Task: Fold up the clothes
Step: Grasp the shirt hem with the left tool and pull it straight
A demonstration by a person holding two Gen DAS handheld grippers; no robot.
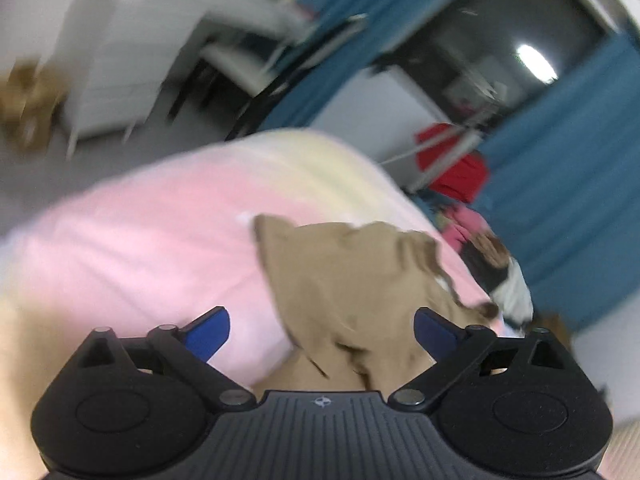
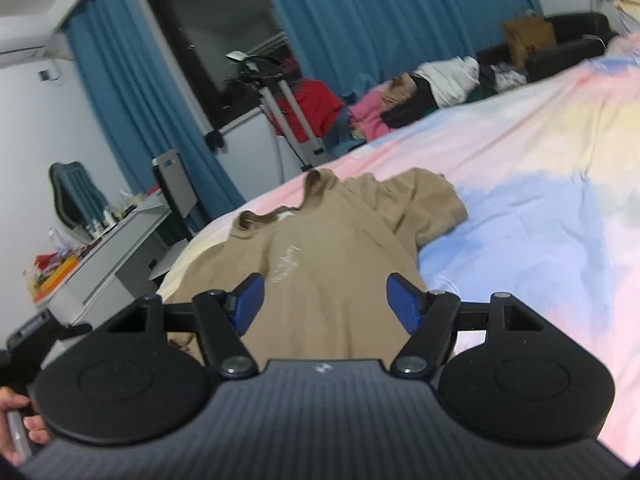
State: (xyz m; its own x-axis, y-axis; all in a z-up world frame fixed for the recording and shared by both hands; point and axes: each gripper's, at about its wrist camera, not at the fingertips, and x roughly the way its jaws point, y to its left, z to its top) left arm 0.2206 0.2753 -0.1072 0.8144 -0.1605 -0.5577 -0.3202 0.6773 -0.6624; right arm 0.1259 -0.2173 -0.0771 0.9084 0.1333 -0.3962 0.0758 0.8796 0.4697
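— While spread apart, right tool (image 2: 324, 304)?
— Hovering over tan shirt (image 2: 320, 248), flat on bed (image 2: 520, 208).
— Left tool (image 1: 322, 336)?
— Apart too, bunched shirt cloth between its fingers, unclamped.

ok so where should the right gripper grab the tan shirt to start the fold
Probably the short sleeve that juts out to the right of the tan shirt. It lies flat on the bedsheet with bare sheet beside it, so the open right gripper could come in from the right and pinch its edge.
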